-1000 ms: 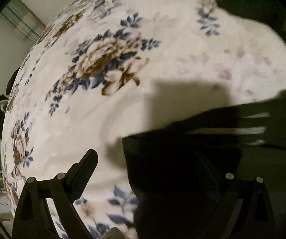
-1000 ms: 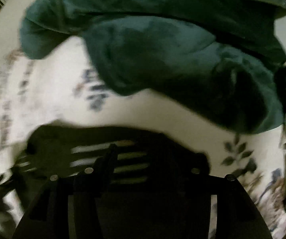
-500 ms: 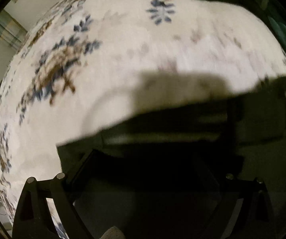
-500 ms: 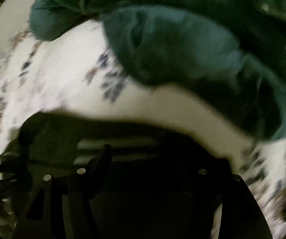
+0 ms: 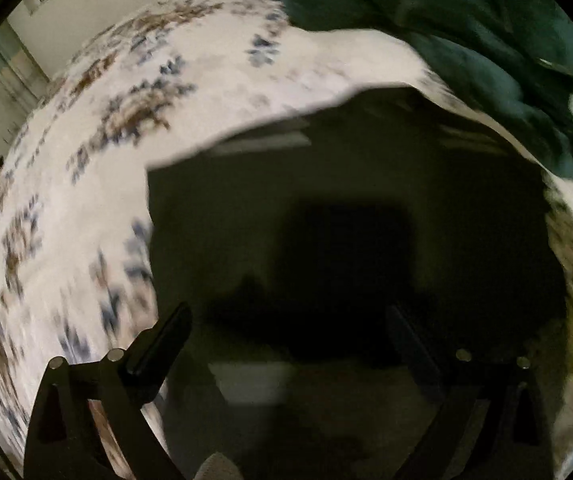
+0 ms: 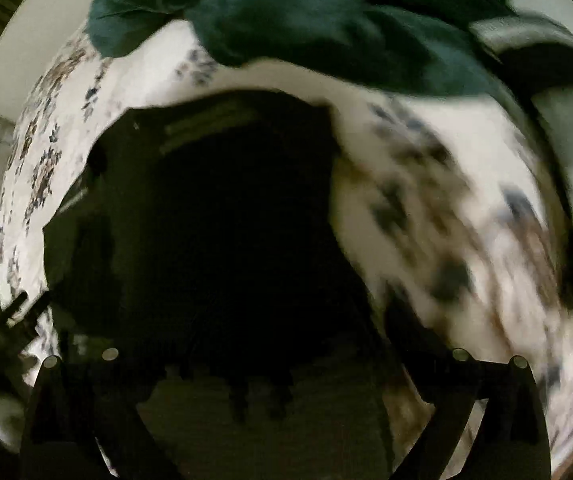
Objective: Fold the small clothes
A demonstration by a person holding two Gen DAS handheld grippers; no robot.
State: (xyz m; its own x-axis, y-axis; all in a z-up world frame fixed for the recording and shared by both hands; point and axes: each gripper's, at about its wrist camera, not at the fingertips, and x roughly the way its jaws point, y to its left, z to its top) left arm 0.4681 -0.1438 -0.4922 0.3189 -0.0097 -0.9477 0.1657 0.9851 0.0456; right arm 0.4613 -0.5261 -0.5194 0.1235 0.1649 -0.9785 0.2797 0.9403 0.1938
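Risk: the dark, faintly striped fabric garment (image 5: 346, 240) lies flat on the cream floral-print bedcover (image 5: 86, 208) with both grippers right above it, so a blurred, fast pull-away could snag an edge and undo the fold, or drag it toward the rumpled dark-green fabric pile (image 5: 466, 32) just beyond. Left gripper (image 5: 286, 344) jaws stand wide with nothing clamped; right gripper (image 6: 286, 360) jaws have just been opening, garment beneath, not pinched. Versus 1 second back, the garment fills far more of both views and the green pile now shows in the left view.
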